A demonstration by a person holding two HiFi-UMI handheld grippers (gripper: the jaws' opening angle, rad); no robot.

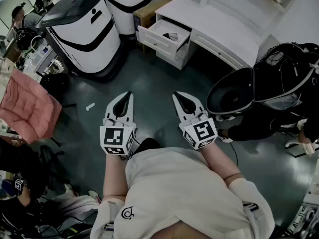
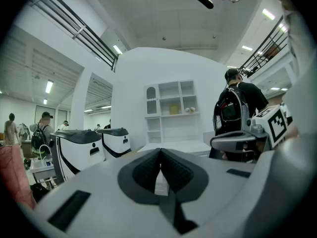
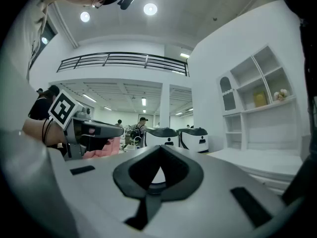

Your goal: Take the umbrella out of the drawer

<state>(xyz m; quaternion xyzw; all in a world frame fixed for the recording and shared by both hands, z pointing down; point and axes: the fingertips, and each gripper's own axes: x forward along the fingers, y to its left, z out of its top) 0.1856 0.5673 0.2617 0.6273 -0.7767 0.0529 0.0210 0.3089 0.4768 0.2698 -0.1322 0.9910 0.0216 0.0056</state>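
An open white drawer (image 1: 155, 42) juts out of the white desk (image 1: 214, 24) at the far side of the floor. A small dark thing (image 1: 173, 35) lies in it, too small to make out clearly as the umbrella. My left gripper (image 1: 128, 94) and right gripper (image 1: 175, 95) are held side by side in front of my body, well short of the drawer. Both have their jaws together with nothing between them. The left gripper view shows its black pads (image 2: 148, 170) meeting. In the right gripper view the jaws of the right gripper (image 3: 159, 151) also meet at the tip.
Two white-and-black robots (image 1: 84, 29) stand left of the drawer, with a small wooden table (image 1: 149, 10) behind. A pink padded chair (image 1: 25, 106) is at the left. A person with a black backpack (image 1: 281, 81) crouches at the right by the desk. Dark floor (image 1: 149, 78) lies between me and the drawer.
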